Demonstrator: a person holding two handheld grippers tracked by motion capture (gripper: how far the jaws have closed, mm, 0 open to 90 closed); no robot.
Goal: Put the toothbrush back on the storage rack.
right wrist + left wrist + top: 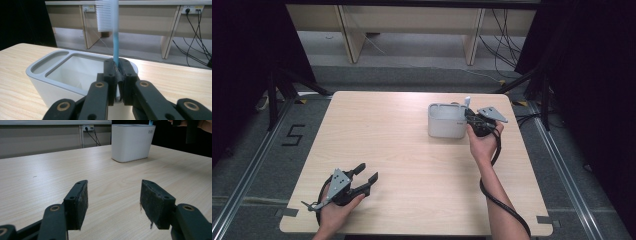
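Your right gripper (119, 72) is clamped on a toothbrush (115, 47), jaws pinching the blue handle w/ the white bristle head standing upright above them. In the high view that right gripper (472, 116) sits at the right end of a white holder (446, 121), which stands on the far-right part of the wooden table (412, 165). The brush (467, 102) pokes up just above the holder's right edge. From the right gripper view the holder (75, 72) has a narrow slot on the left, a big rectangular compartment in the middle & a round one at the right; the handle is over the round one, but can't tell how far in it goes.

Your left gripper (364, 176) rests near the front-left corner of the table, well apart from the holder, jaws spread wide w/ nothing between them. In its own view the left gripper (113, 197) faces bare tabletop (50, 175), holder (132, 142) farther off.
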